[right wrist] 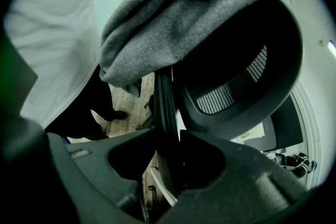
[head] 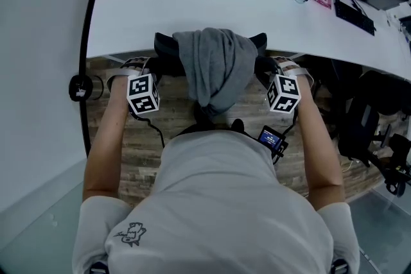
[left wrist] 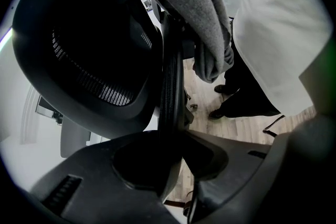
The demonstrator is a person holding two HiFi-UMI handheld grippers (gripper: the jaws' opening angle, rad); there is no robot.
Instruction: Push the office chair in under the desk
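The left arm (head: 108, 138) and right arm (head: 319, 138) are stretching toward the far side, bare and nearly parallel. The left tongs (head: 146, 74) and right tongs (head: 277, 74) are each clamping one side edge of the office chair backrest (head: 166, 51).

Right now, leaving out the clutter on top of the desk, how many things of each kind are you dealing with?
Chairs: 1, the black chair
Sweaters: 1, the grey sweater draped over its back
Claws: 2, the left claw and the right claw, each clamped on the chair's back edge
Desks: 1, the white desk
Total: 5
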